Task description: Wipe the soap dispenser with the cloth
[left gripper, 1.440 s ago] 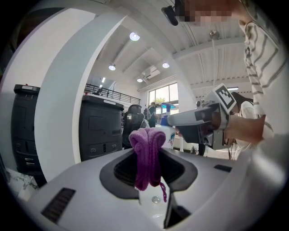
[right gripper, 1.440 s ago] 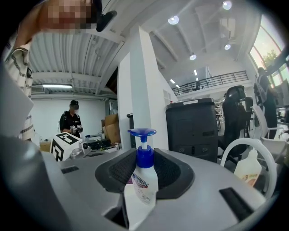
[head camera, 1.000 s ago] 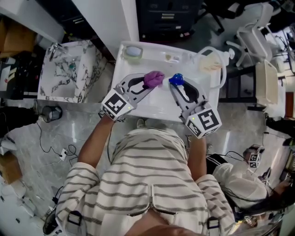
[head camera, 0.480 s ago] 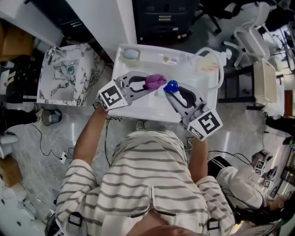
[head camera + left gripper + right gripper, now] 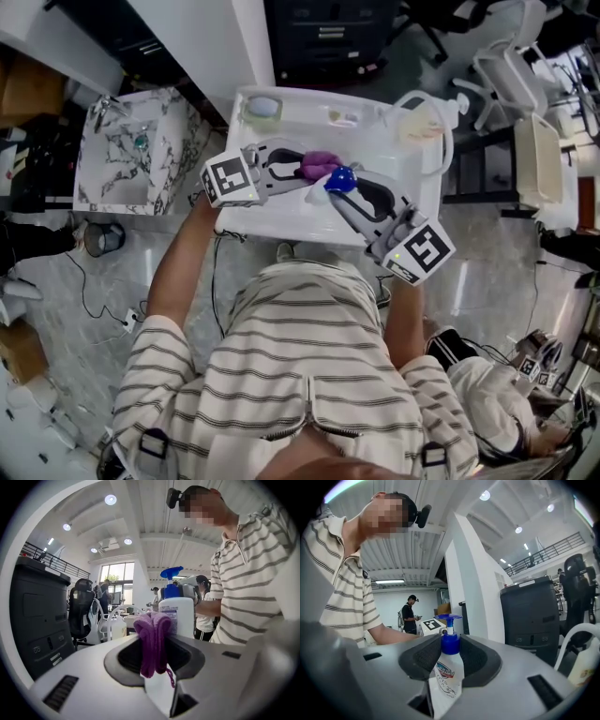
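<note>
Seeing the left gripper (image 5: 302, 169) clamped on a bunched purple cloth (image 5: 320, 165), wad sticking out past the tips. Reading the right gripper (image 5: 339, 185) as closed on the soap dispenser (image 5: 340, 177): white body pinched between the pads, blue pump head poking up above them, roughly upright in the right gripper view. Holding both over the middle of the white table (image 5: 281, 217), tips aimed at each other. Placing the cloth at 10 o'clock of the pump head in the head view, just beside it; in the left gripper view, right up against the label side of the soap dispenser, though can't confirm actual contact. Also spotting a shallow bowl (image 5: 265, 108) at the table's 11 o'clock corner, a white jug (image 5: 427, 127) with a looped handle at its 1 o'clock corner, and a marbled basin (image 5: 131, 150) off the table at 9 o'clock. Striped shirt (image 5: 300, 375) filling 6 o'clock.
</note>
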`<state>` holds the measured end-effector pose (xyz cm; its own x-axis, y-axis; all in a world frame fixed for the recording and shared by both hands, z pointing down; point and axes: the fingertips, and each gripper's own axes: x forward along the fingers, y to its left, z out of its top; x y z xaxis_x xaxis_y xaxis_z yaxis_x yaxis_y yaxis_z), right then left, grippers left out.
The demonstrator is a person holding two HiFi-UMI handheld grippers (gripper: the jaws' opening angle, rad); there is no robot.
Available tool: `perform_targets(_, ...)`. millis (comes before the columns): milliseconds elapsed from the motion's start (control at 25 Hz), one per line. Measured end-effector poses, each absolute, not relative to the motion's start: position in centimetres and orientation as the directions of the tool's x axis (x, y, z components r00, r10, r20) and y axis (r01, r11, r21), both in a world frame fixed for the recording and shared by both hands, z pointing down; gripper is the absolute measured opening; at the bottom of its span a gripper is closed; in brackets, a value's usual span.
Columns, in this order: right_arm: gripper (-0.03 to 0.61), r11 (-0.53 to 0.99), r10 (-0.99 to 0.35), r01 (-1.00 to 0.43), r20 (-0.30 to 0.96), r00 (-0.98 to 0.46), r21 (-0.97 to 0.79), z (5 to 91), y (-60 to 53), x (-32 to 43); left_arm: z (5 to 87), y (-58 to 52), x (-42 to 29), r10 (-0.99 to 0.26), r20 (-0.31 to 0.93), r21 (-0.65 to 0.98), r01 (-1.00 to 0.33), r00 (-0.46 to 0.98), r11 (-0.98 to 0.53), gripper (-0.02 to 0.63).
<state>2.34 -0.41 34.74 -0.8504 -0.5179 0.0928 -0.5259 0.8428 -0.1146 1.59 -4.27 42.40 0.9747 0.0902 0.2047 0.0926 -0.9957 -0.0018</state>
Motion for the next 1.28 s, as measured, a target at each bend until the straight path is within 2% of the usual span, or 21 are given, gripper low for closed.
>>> perform_targets(560, 0.135, 0.834, -0.528, -0.53, 0.057, -0.847, -0.153, 34.6, -0.8, 3.1, 46.2, -3.8, 0.5, 0.061, 0.263, 0.065, 0.045, 0.963, -0.997, 0.114)
perform_targets(1000, 0.134, 0.807, -0.566, -0.572, 0.085, -0.82, -0.144, 35.2, -1.0, 3.2, 45.2, -3.1, -1.2, -0.036, 0.253, 0.071, -0.056, 0.967, -0.996, 0.115)
perform_targets(1280, 0.135, 0.755, -0.632, -0.641, 0.103, -0.768, -0.14, 35.9, -2.1, 3.8, 43.8, -3.4, -1.7, -0.142, 0.219, 0.084, -0.163, 0.965, -0.983, 0.115)
